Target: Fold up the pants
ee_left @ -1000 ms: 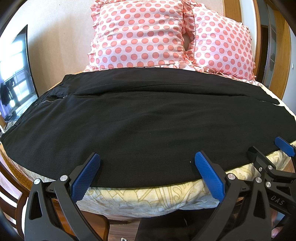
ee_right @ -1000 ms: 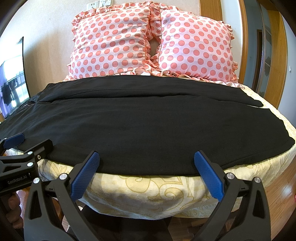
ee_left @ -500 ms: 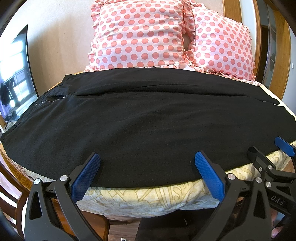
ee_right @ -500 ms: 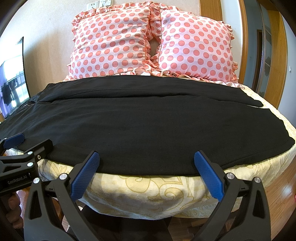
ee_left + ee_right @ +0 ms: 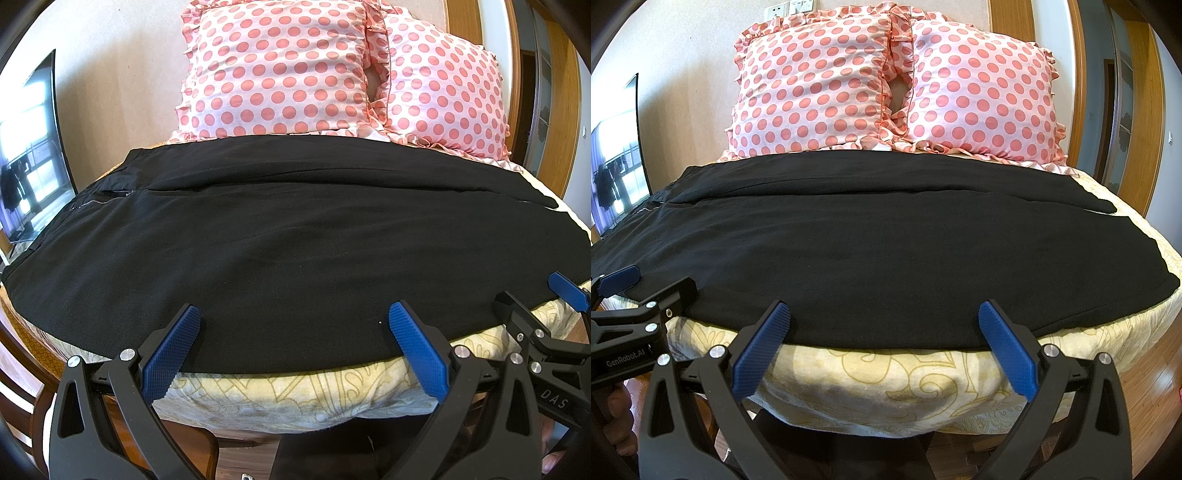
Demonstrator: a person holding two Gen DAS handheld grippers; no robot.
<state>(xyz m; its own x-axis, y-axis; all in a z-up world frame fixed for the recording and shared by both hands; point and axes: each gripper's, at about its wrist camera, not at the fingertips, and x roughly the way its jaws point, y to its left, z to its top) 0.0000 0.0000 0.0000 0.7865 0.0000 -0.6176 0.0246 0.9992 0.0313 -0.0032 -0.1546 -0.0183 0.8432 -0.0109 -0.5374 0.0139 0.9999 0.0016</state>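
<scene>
Black pants lie flat across the bed, waist with zipper at the left, leg ends at the right; they also show in the right wrist view. My left gripper is open and empty, hovering at the near edge of the pants. My right gripper is open and empty at the same near edge, further right. The right gripper's fingers show at the right of the left wrist view. The left gripper's fingers show at the left of the right wrist view.
Two pink polka-dot pillows lean against the wall at the head of the bed. The cream patterned bedsheet hangs over the near edge. A window is at the left, a wooden door frame at the right.
</scene>
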